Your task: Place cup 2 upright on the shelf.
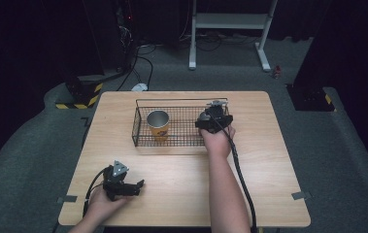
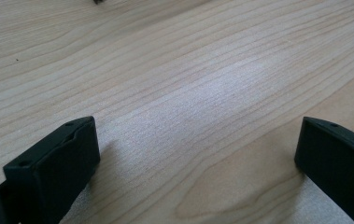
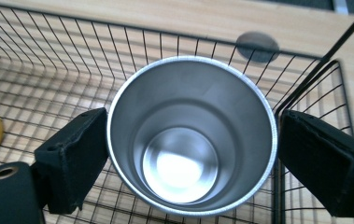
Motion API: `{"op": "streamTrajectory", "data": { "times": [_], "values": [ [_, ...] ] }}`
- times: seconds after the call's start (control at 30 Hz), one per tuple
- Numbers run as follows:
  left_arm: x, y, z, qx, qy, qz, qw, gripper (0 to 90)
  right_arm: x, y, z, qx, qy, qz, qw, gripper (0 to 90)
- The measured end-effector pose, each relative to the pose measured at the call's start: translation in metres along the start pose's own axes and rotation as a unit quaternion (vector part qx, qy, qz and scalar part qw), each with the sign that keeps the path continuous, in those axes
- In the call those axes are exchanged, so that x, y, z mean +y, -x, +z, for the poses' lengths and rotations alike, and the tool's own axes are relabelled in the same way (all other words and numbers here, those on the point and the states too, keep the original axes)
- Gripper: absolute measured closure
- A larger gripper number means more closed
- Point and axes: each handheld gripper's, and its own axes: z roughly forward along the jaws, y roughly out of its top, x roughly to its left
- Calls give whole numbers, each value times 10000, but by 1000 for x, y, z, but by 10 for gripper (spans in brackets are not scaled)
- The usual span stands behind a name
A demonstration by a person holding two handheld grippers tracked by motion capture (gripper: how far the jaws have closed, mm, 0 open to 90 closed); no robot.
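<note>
The right gripper (image 3: pixel 191 154) has a steel cup (image 3: pixel 191 135) between its fingers (image 3: pixel 74 158) at the right end of the wire basket (image 1: pixel 142 138); a yellow cup (image 1: pixel 158 125) stands toward the basket's left end. Both fingers press the steel cup's rim from outside, so it looks grasped; whether the cup's base rests on the basket floor I cannot tell. To do this well, keep the cup upright, move it straight, and stay clear of the basket's wall beside the far finger. The left gripper (image 1: pixel 123 187) rests on the worktop (image 2: pixel 188 70) well in front of the basket, fingers (image 2: pixel 58 163) spread wide, holding nothing.
</note>
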Motion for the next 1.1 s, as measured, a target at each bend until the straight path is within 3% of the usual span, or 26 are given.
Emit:
{"op": "streamTrajectory", "data": {
  "times": [0.17, 0.27, 0.53, 0.77, 1.1],
  "values": [
    [0, 0, 0, 4, 3, -9, 10000, 2, 1, 2, -18, 91, 251, 14, 9996, 99],
    [0, 0, 0, 0, 7, -21, 10000, 2, -1, 3, -28, 124, 356, -102, 9992, 99],
    [0, 0, 0, 1, 4, -17, 10000, 2, -15, 6, -50, 272, 550, -172, 9980, 103],
    [0, 0, 0, 2, 0, 0, 10000, 3, -37, 11, -63, 356, 705, -331, 9963, 114],
    [0, 0, 0, -7, -9, -13, 10000, 2, -75, 23, -81, 355, 704, -492, 9957, 128]
  ]
}}
